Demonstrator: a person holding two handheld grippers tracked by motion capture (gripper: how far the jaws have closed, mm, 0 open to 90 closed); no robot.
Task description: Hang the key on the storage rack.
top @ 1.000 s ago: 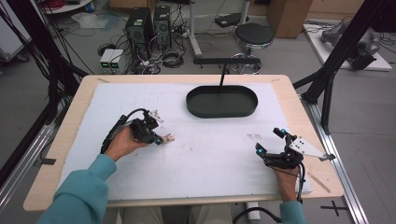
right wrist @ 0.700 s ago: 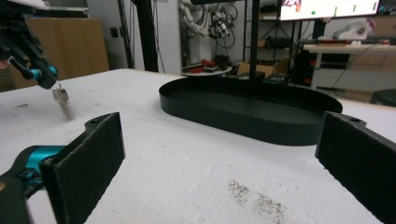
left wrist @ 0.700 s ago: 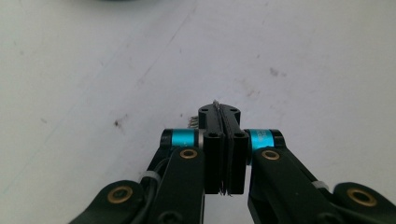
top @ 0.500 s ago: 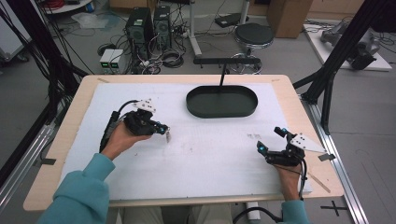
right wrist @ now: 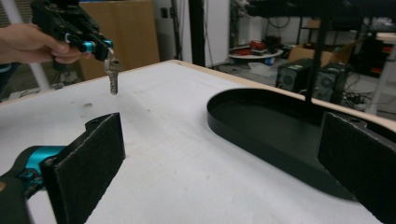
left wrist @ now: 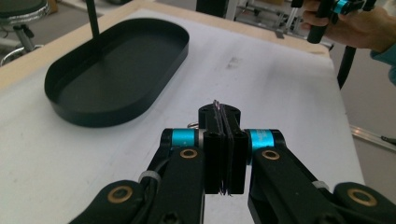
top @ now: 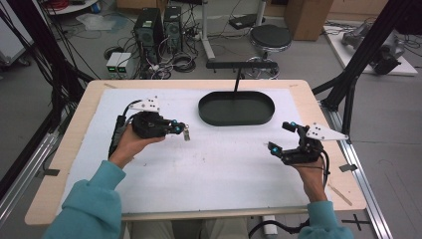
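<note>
Key (top: 186,133) lifted off the desk (top: 209,169) since a second ago, now dangling below left tool (top: 175,127), clamped on its ring. Right tool (top: 281,137) gapes empty. Tray (top: 236,108) just ahead: likely drop-off.

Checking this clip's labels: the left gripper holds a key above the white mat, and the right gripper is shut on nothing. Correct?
Not quite. The right gripper is open, its jaws wide apart in the right gripper view. The left gripper does hold the key above the white mat.
</note>
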